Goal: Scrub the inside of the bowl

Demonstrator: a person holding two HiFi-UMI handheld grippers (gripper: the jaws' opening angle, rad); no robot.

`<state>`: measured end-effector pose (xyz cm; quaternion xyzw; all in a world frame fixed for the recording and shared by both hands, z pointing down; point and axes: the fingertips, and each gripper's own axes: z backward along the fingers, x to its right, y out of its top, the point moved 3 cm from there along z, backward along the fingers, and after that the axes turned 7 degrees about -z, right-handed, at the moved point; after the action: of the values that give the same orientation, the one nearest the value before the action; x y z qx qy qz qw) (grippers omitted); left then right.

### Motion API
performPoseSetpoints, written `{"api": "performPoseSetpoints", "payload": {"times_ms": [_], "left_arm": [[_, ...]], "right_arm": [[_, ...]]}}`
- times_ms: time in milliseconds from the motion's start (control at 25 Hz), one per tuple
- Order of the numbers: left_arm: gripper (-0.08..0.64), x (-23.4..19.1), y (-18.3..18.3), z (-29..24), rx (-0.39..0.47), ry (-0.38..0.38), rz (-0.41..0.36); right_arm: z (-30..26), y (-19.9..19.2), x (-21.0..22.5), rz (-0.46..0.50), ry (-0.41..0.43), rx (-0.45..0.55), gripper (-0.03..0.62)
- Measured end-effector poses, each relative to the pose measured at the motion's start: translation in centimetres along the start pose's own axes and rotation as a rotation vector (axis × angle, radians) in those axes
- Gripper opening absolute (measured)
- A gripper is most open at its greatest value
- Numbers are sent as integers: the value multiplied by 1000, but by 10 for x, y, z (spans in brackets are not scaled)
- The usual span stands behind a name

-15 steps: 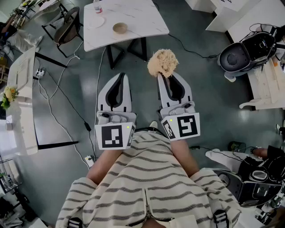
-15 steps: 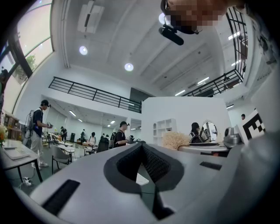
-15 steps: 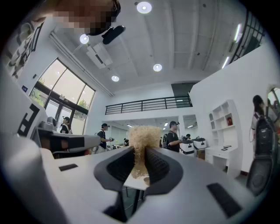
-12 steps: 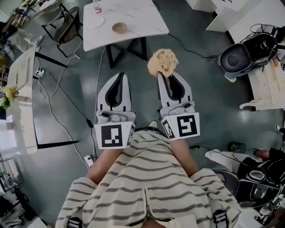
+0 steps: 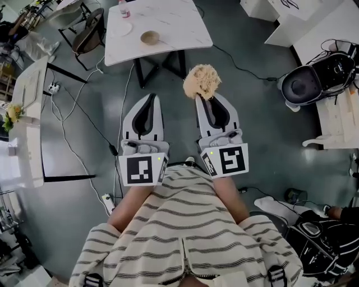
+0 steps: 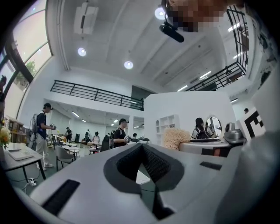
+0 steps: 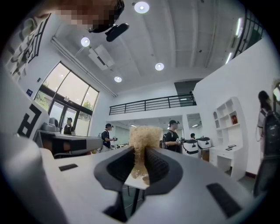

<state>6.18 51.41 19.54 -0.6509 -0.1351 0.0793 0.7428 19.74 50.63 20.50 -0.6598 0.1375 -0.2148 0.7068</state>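
Note:
A small tan bowl [image 5: 150, 37] sits on a white marble table [image 5: 174, 25] far ahead of both grippers. My right gripper [image 5: 204, 98] is shut on a tan fibrous scrubber [image 5: 203, 80], which sticks out past its tips over the grey floor. In the right gripper view the scrubber [image 7: 143, 138] stands pinched between the dark pads of my right gripper [image 7: 140, 152]. My left gripper [image 5: 150, 96] hangs beside it, jaws together with nothing in them. The left gripper view shows my left gripper [image 6: 141, 148] shut and the scrubber [image 6: 176, 138] off to its right.
A white plate [image 5: 122, 27] and a bottle [image 5: 123, 8] share the table with the bowl. A chair [image 5: 88, 35] stands at its left. Cables [image 5: 73, 151] trail over the floor. A white bench [image 5: 27, 129] lies left, a black machine [image 5: 314, 78] right. Several people stand in the hall.
The head view has shifted slightly, so the room slides a little. Both grippers keep the same pose, the right one still holding the scrubber.

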Motion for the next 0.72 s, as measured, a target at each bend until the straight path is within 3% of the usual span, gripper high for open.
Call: {"api": "performPoseSetpoints", "payload": {"times_ms": [360,720], "left_arm": [[6,48,-11,-20,-31,48,-27],[5,43,-28,-43,-79,89,-21]], "right_arm": [[13,-6,53,-51,59,-4,75],[-13,-20,71,-84,103,-47,75]]}}
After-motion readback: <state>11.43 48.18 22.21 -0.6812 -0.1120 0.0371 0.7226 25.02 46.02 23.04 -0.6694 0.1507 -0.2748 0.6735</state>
